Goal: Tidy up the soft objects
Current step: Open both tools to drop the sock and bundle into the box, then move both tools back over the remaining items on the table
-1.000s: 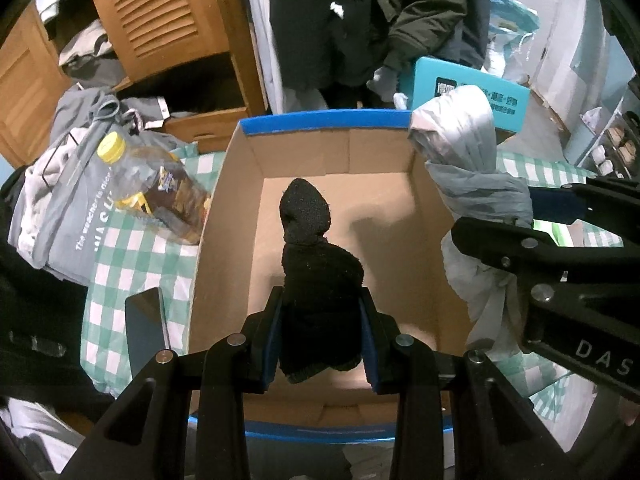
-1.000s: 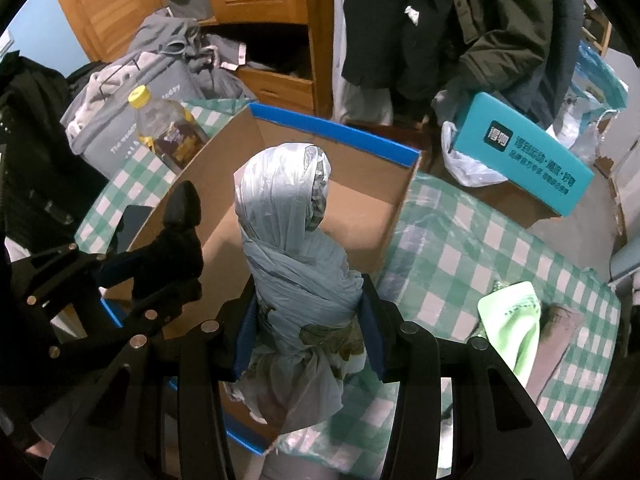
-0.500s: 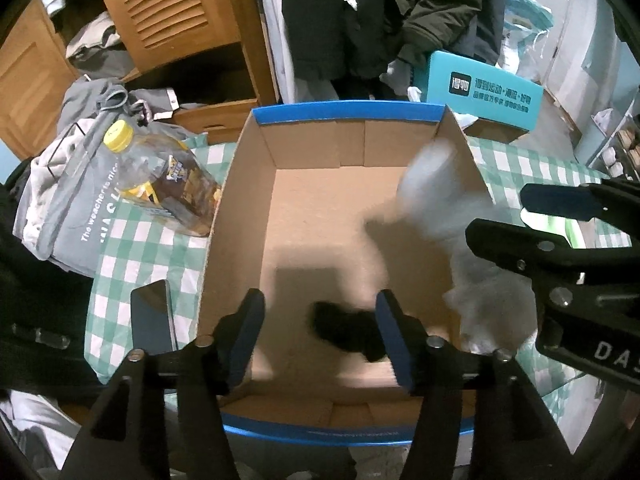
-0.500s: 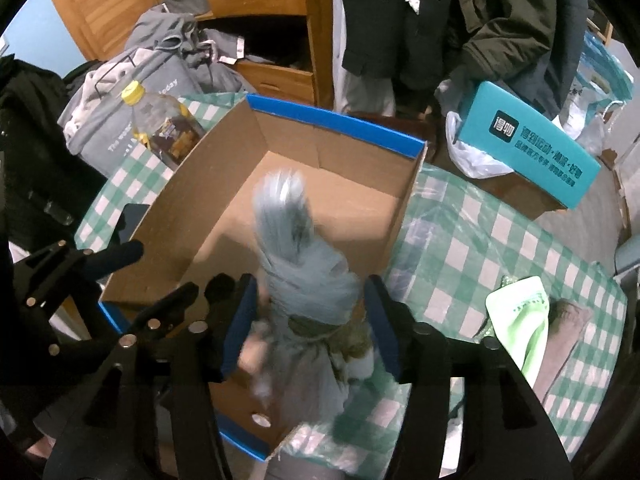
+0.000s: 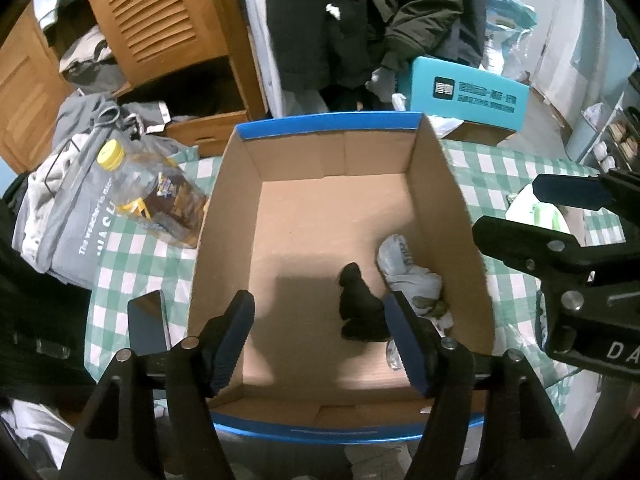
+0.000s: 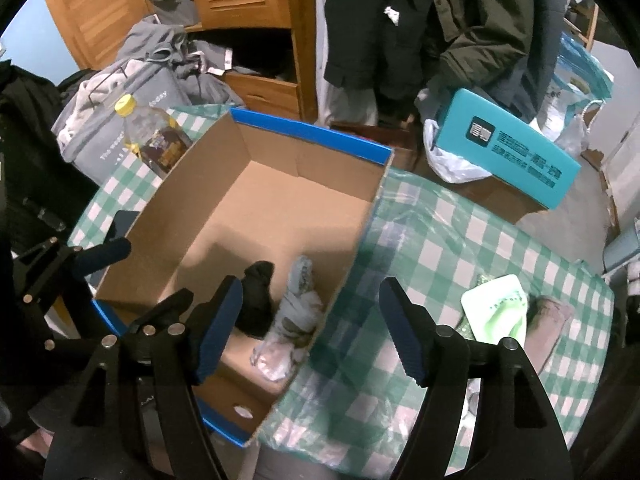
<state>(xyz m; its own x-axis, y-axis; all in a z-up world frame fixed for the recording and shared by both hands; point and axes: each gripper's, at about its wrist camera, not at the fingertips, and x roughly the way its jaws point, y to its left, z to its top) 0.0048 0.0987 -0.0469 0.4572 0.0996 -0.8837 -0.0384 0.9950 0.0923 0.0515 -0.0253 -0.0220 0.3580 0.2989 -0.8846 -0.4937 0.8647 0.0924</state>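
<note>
A black sock bundle [image 5: 359, 308] and a grey knotted cloth bundle [image 5: 412, 276] lie side by side on the floor of the open cardboard box [image 5: 332, 132], near its front right corner. My left gripper [image 5: 324, 336] hangs above the box with its jaws opening and nothing between the pads. In the right wrist view the black bundle [image 6: 258, 298] and the grey bundle [image 6: 298, 312] rest in the box [image 6: 312, 140]. My right gripper [image 6: 310, 328] hovers over the box's right wall, jaws opening, empty.
A plastic bottle [image 5: 156, 196] with a yellow cap lies left of the box beside grey clothes [image 5: 72, 208]. A dark phone [image 5: 146, 326] rests on the green checked cloth [image 6: 452, 264]. A light green pouch [image 6: 496, 312] and a teal box [image 6: 508, 148] lie to the right.
Both grippers opened and let go. The black bundle and the grey bundle dropped from the jaws onto the box floor.
</note>
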